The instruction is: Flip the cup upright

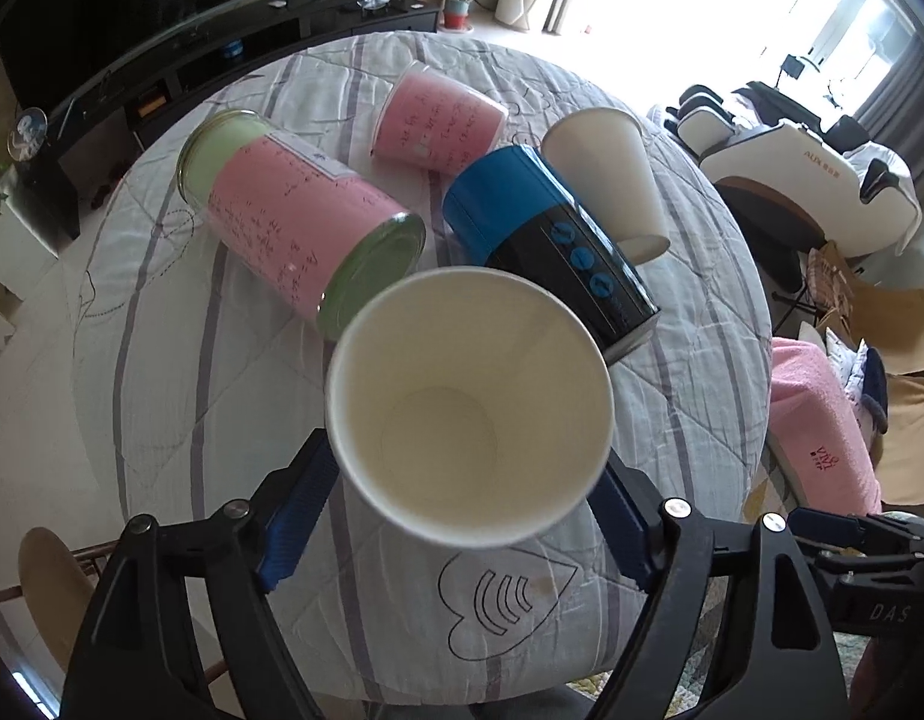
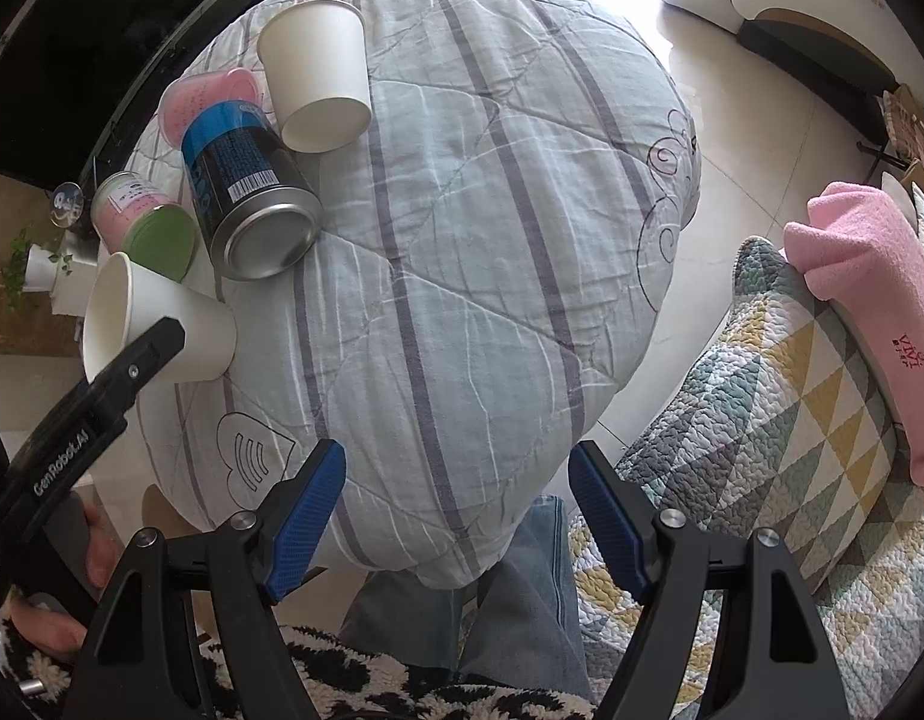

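A white paper cup (image 1: 469,405) is seen at the centre of the left wrist view, its open mouth turned toward the camera, and it is clamped between the blue fingers (image 1: 300,525) of the left gripper (image 1: 462,516). In the right wrist view the same cup (image 2: 162,324) appears at the left edge, tilted over the round table (image 2: 492,240), which is covered by a striped quilt. The right gripper (image 2: 456,516) is shown at the bottom of its frame with its jaws spread wide and nothing between them. A blue and black can (image 1: 552,246) is seen lying on its side in the upper middle of the left wrist view, with a second paper cup (image 1: 609,180) upside down beside it, on its right. A pink-labelled jar (image 1: 294,222) lies at the upper left, and a pink tub (image 1: 438,117) is found above the can.
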`<state>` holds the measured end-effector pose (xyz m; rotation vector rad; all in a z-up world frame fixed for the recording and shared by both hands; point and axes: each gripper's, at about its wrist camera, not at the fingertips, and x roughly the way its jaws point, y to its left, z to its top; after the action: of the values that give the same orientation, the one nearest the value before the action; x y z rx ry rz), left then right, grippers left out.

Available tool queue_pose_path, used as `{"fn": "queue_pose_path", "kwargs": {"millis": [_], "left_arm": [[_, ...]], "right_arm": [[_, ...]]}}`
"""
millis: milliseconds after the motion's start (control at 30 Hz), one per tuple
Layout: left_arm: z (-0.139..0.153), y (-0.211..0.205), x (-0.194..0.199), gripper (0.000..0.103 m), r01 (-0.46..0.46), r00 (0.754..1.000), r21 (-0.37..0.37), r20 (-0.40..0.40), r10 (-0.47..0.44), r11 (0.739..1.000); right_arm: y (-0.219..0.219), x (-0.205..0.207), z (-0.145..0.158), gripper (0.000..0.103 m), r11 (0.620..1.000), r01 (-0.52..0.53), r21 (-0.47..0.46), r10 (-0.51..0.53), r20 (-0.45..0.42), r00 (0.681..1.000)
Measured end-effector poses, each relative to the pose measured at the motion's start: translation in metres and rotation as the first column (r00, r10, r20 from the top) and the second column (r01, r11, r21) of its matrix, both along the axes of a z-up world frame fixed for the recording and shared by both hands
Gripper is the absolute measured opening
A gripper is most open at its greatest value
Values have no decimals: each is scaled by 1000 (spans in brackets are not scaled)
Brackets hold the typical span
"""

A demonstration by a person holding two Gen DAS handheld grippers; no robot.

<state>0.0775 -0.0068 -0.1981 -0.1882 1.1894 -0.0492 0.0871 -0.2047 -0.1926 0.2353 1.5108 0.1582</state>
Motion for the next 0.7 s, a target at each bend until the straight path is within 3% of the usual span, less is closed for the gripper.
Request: {"fn": "queue_pose_path", "kwargs": {"millis": [400,533,700], "left_arm": [[13,0,-10,87,-21,1000,3,-4,21,1000],[30,2,-13,95,-36,999,14,22,36,999],[59,3,-21,96,-61,996,45,71,58,997]], "right_arm": [[2,1,8,78,1000,-9,8,9,21,1000],[1,2,20,78,1000,-11,11,11,48,999],[2,2,43,78,999,-34,21,32,99,995]]}}
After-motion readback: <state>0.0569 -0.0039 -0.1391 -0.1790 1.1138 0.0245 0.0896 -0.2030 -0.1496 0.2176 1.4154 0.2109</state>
